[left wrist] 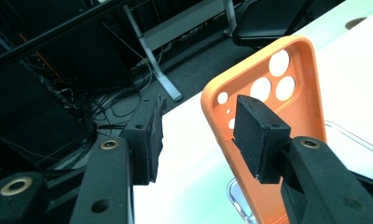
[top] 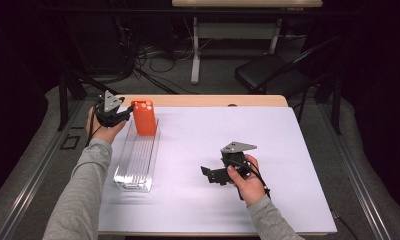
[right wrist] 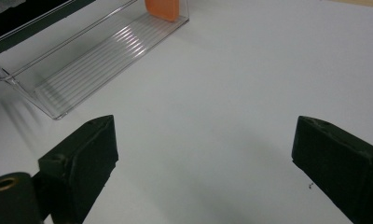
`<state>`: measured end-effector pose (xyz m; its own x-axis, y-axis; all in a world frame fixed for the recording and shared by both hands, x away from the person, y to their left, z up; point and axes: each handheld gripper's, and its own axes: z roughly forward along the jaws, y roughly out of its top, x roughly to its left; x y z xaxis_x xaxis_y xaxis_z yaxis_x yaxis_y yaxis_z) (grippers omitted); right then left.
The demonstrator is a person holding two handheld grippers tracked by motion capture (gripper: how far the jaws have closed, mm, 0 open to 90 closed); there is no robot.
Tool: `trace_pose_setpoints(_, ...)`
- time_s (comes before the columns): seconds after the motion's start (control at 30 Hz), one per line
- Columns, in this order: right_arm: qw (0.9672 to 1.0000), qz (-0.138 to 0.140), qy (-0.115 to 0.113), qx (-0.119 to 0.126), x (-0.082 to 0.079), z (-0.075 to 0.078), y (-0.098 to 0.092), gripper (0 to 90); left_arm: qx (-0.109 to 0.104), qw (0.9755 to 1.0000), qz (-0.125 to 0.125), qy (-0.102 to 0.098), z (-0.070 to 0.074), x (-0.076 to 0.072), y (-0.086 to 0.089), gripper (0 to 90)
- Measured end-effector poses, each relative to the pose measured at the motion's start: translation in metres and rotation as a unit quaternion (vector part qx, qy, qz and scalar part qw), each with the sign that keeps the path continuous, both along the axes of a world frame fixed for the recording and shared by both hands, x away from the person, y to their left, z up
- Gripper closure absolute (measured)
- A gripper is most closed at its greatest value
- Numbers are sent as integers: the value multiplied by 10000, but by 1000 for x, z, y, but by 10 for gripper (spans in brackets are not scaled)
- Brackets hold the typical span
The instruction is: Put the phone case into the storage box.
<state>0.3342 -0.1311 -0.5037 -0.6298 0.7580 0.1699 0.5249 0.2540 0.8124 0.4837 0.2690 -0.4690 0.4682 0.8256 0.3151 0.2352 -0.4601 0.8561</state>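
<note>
An orange phone case (top: 144, 117) stands upright at the far end of a long clear plastic tray (top: 135, 160) on the white tabletop. My left gripper (top: 127, 116) sits just left of the case, open. In the left gripper view the case (left wrist: 268, 84) shows its camera holes and rises behind the right-hand pad (left wrist: 259, 135); the gap between the jaws of the left gripper (left wrist: 196, 135) holds nothing. My right gripper (top: 210, 175) rests low over the middle of the table, open wide (right wrist: 203, 154) over bare white surface, pointing toward the tray (right wrist: 82, 60) and the case's foot (right wrist: 162, 9).
The white mat (top: 213, 130) covers a wooden table whose far edge (top: 203, 100) shows beyond the case. Past it on the floor stand a black chair (top: 268, 75), another table's leg (top: 195, 50) and loose cables (top: 153, 60).
</note>
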Motion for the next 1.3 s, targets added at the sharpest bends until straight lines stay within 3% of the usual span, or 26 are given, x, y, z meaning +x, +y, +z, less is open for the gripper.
trace_pose_setpoints(0.07, 10000, -1, -3, -12, 0, 0, 0, 65, -137, 9999, -11, 64, 1, -1, 1, 525)
trace_pose_setpoints(0.3, 10000, -2, -9, 17, 0, 1, 0, 65, -281, 9991, 91, 294, 6, -6, 1, 525)
trace_pose_setpoints(0.47, 10000, 11, -7, 16, 0, 1, 0, 65, -678, 9966, 67, 453, 11, -10, 1, 490)
trace_pose_setpoints(0.87, 10000, 25, -10, 28, 0, 1, -1, 65, -843, 9935, 20, 767, 17, -17, 0, 483)
trace_pose_setpoints(1.1, 10000, 14, -11, 34, 1, 1, 0, 65, -1072, 9890, 86, 1012, 21, -21, 1, 462)
trace_pose_setpoints(1.3, 10000, 11, -28, -11, 2, 1, 0, 65, -1319, 9848, 109, 1126, 24, -25, 3, 375)
